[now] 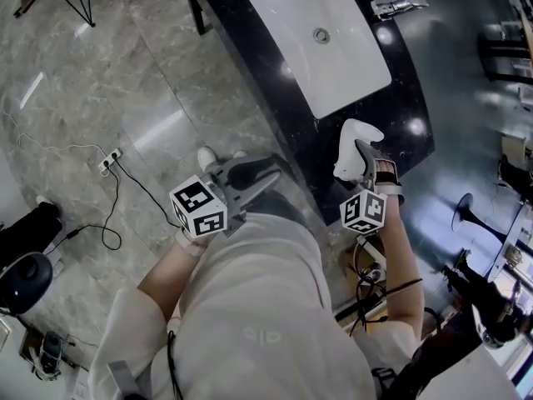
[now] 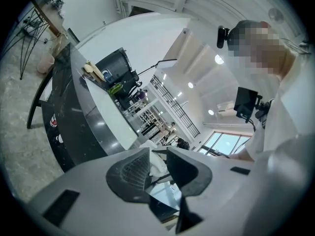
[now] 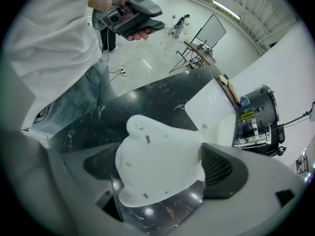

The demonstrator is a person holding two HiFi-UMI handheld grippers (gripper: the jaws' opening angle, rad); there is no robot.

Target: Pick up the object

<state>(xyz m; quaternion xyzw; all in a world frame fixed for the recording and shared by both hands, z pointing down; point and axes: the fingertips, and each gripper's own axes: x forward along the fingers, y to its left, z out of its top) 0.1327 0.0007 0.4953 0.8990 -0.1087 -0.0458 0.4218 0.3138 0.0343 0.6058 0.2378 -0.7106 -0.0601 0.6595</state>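
The object is a lumpy white moulded piece [image 3: 160, 163] with a few small dark specks. My right gripper [image 3: 162, 170] is shut on it, one dark ribbed pad on each side, and holds it above the black marble counter [image 3: 147, 102]. From the head view the white piece [image 1: 356, 142] sticks up out of the right gripper [image 1: 365, 161] over the counter's near edge. My left gripper [image 1: 254, 176] hangs close to the person's body, off the counter. Its jaws [image 2: 158, 168] stand a narrow gap apart with nothing between them.
A white rectangular sink [image 1: 321, 40] is set into the curved black counter [image 1: 408, 115], with a chrome tap [image 1: 398, 5] at its far side. A power strip and cables [image 1: 110, 161] lie on the grey marble floor to the left. Dark equipment stands to the right.
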